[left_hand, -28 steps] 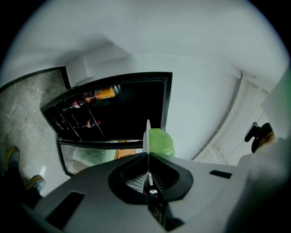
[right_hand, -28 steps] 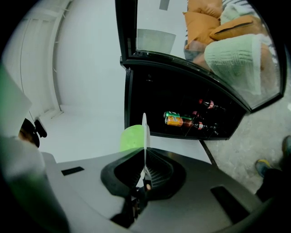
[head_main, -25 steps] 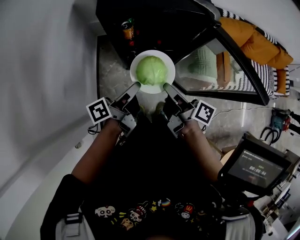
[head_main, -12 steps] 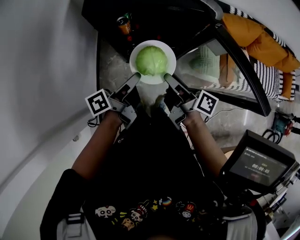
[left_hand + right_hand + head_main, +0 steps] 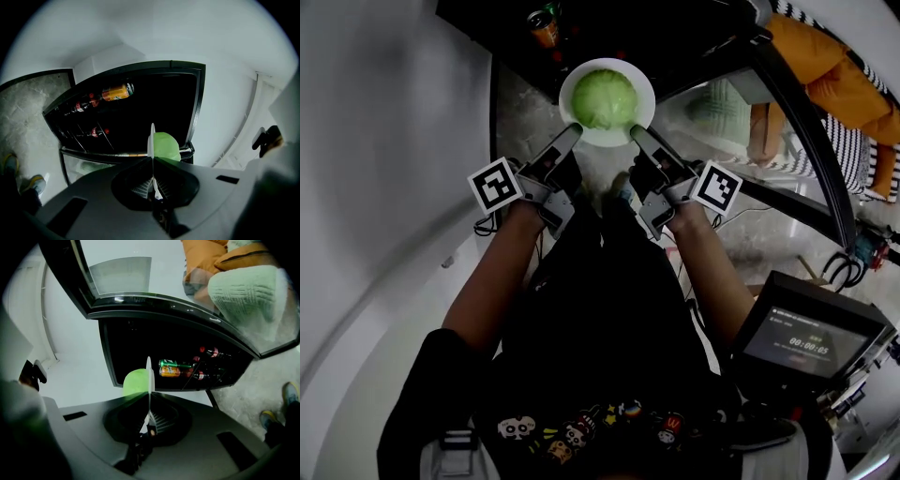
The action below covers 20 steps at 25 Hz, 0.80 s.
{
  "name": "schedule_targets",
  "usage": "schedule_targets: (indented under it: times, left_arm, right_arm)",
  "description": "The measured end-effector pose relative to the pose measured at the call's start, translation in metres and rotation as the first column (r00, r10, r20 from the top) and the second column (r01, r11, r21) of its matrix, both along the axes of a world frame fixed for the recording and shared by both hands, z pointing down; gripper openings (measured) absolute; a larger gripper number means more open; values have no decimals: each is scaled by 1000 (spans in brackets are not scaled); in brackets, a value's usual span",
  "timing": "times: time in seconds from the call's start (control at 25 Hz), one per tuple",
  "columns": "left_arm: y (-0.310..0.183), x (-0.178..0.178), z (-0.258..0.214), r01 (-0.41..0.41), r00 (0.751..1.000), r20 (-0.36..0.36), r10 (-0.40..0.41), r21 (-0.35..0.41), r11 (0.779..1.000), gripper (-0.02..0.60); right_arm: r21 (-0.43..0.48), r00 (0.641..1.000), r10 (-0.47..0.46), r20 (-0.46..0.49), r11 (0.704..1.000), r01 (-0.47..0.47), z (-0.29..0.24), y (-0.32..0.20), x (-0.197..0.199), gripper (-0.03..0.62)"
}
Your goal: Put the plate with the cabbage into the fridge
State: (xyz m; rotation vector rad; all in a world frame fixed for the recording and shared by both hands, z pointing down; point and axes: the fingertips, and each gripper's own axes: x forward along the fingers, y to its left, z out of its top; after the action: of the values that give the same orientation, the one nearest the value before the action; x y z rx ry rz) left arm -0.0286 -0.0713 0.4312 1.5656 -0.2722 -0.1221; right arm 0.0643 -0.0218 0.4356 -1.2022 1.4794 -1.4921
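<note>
You hold the round white plate (image 5: pixel 606 139) with the pale green cabbage head (image 5: pixel 605 98) by its near rim. Your left gripper (image 5: pixel 572 131) is clamped on the thin edge at one side, your right gripper (image 5: pixel 636 131) at the other. The plate sits just ahead of both sets of jaws, at the mouth of the open black fridge (image 5: pixel 684 37). The carry looks nearly done. What remains is to reach in, set the plate on a shelf and release.

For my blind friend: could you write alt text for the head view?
The left gripper and right gripper each clamp the near rim of a white plate holding a green cabbage, in front of an open fridge.
</note>
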Motion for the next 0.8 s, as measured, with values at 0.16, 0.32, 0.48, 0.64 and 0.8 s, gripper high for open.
schedule_targets:
  times: [0.16, 0.32, 0.48, 0.64, 0.8]
  left_arm:
    - [-3, 3, -3, 8, 1000, -30, -8, 5, 1000, 9]
    - [0, 2, -4, 11, 1000, -23, -11, 2, 1000, 9]
    - [-2, 4, -4, 21, 1000, 3, -21, -6, 1000, 11]
    - [-2, 3, -1, 19, 1000, 22, -18, -8, 1000, 9]
    - [-2, 4, -3, 18, 1000, 23, -17, -12, 1000, 11]
  right_arm:
    - [18, 1000, 3, -12, 1000, -3, -5, -6, 1, 17]
    - [13, 1000, 18, 24, 1000, -18, -3, -2, -3, 17]
    - [11, 999, 27, 30, 1000, -27, -1, -3, 1, 17]
    - [6, 999, 30, 43, 1000, -30, 0, -3, 0, 17]
    - [1, 999, 27, 40, 1000, -27, -1, -4, 1, 17]
